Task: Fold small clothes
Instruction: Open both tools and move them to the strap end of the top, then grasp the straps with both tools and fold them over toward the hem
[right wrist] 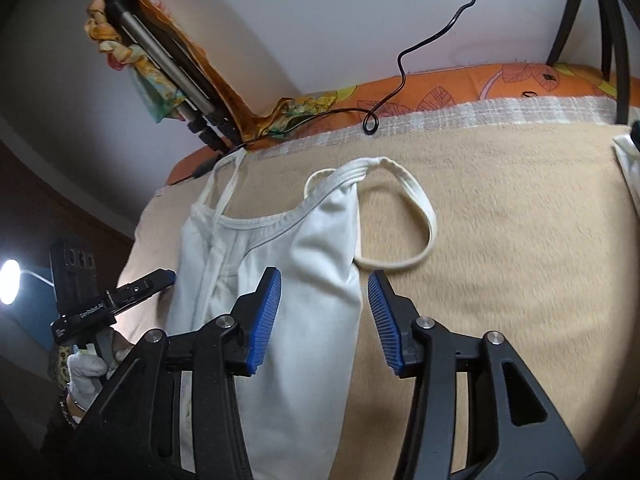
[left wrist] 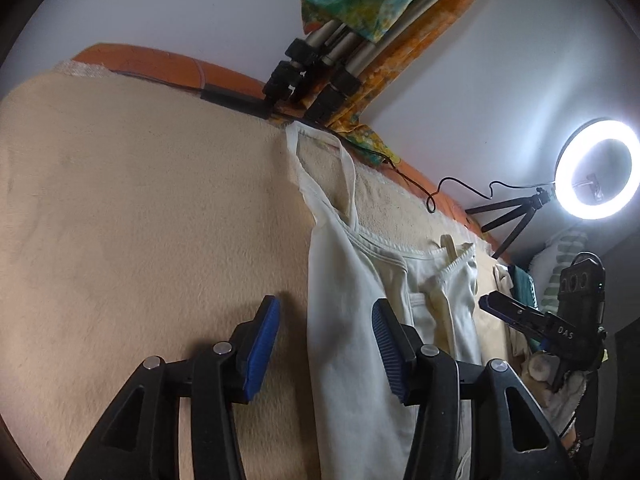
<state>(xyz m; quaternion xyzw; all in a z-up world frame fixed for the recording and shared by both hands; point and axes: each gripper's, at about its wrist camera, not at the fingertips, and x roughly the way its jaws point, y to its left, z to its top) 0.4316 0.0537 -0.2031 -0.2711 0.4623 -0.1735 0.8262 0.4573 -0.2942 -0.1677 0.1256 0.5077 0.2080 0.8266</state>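
- Here, a white camisole lies lengthwise, partly folded, on a tan blanket over the bed; both tools gape wide and hold nothing
- The right tool straddles the folded right edge; closing there risks pinching blanket pile along with cloth
- One loose strap loops out onto the blanket and could snag or trail when lifted
- The left tool hovers at the garment's left edge; uneven pulls would likely skew the fold

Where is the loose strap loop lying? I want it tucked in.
In the right wrist view, the strap loop lies on the beige blanket, right of the white top, just beyond the right tool.
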